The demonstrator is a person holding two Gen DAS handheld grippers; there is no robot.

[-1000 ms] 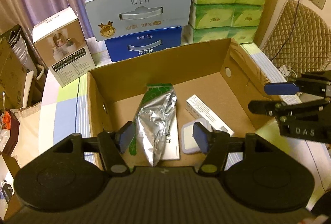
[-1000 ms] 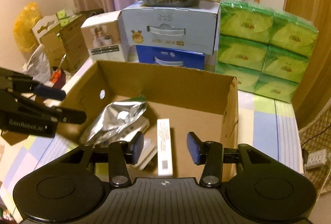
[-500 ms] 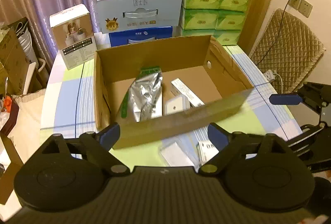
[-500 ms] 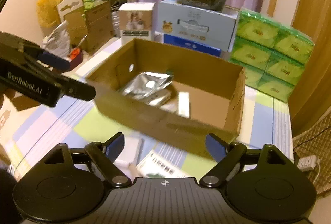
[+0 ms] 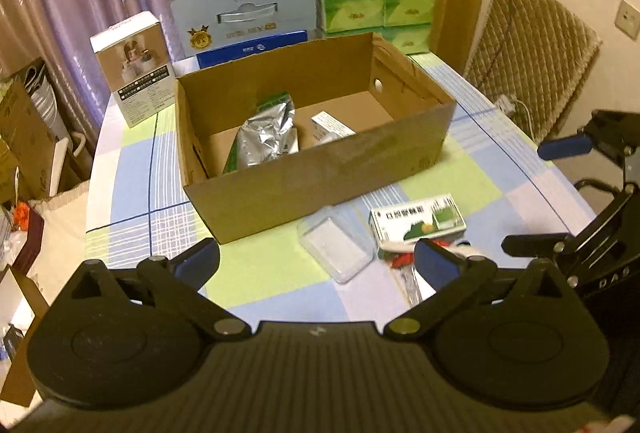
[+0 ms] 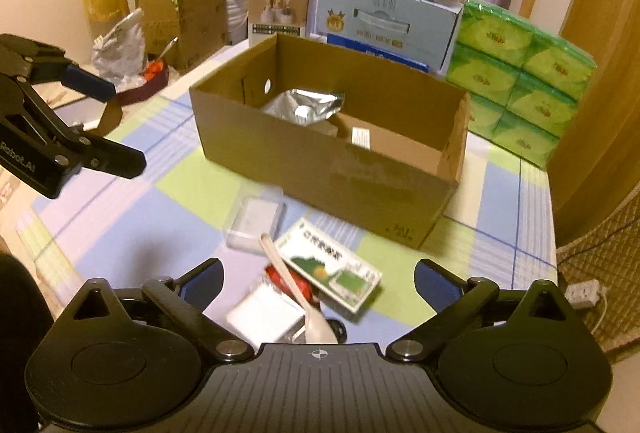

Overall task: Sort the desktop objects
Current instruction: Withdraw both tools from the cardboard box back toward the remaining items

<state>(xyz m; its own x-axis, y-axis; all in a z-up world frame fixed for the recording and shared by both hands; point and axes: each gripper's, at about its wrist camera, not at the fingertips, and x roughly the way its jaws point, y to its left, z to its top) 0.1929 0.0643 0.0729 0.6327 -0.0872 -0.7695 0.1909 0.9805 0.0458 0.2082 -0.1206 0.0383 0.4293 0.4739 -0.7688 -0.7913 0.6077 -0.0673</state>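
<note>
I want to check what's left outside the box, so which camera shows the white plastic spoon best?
The right wrist view. The white plastic spoon lies there almost whole, across a red packet and beside the green-and-white medicine box. In the left wrist view the left gripper hides that spot; only the medicine box and red scraps show, no clear spoon.

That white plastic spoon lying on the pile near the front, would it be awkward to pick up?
Probably a little. The white plastic spoon looks thin and light, so it should lift easily but might slip between the pads. It lies across the red packet and against the green-and-white medicine box, not flat on the tablecloth, so a nudge would likely make it pivot or slide off.
</note>
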